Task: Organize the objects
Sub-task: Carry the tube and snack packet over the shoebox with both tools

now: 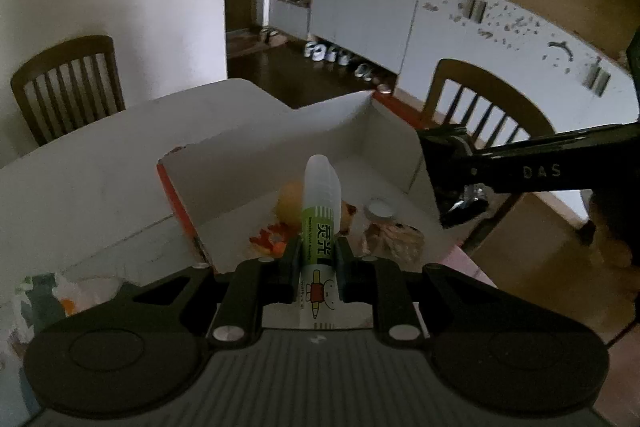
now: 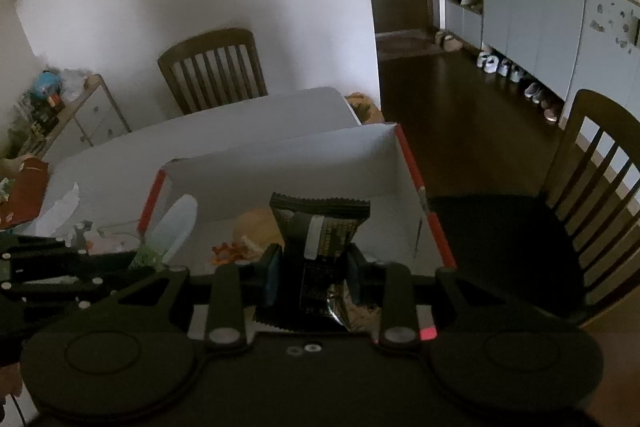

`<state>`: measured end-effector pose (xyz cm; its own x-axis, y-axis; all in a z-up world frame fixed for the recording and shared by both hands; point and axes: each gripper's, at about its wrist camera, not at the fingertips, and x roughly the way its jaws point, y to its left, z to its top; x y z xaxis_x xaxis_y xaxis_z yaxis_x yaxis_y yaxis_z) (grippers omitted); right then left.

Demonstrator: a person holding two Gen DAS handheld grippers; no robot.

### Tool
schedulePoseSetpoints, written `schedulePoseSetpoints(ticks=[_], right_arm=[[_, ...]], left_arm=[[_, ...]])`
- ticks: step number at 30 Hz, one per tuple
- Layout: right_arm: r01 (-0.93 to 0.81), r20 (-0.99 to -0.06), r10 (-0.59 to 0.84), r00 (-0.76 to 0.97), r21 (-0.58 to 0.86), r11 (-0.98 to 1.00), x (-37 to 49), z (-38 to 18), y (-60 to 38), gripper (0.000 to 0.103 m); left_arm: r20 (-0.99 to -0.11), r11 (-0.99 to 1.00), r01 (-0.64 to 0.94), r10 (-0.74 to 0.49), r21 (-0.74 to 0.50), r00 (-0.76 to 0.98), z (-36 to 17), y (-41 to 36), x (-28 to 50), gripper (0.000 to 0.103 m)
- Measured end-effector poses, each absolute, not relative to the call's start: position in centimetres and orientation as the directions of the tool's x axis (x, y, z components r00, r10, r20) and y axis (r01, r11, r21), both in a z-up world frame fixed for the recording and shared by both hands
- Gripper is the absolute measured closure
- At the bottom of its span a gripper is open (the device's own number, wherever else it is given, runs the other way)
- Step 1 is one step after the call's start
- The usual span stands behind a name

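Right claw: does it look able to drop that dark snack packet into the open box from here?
Probably yes. The right claw holds the dark snack packet just at the box's near edge, top open, with bare floor behind the items inside.

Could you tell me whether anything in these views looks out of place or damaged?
Nothing stands out. The left tongs grip a glue stick, the right tongs a dark snack packet, both over the open box.

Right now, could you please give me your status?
Left gripper shut on highlighter. Right gripper shut on snack packet. Both over open box; nothing blocking.
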<state>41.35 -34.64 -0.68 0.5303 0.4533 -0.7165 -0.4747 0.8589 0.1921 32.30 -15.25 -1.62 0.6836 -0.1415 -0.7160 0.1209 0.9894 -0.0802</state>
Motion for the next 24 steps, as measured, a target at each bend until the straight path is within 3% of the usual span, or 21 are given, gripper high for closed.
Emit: schedulePoseSetpoints(ticks=[14,24], right_arm=[[-0.528,-0.814,0.384,0.436,0.115,0.842,44.4,-5.7,-31.7,0.071],[-0.569,-0.868,0.332,0.369,0.071,0.819,45.1,-8.7,-30.3,0.070]], left_arm=[[-0.798,0.997,-0.056,0.075,0.051,0.598,-5.4,-15.9,38.5,0.087],[-0.838,0.996,-0.047,0.086,0.072,0.539,-7.5,-16.1,39.2,0.087]])
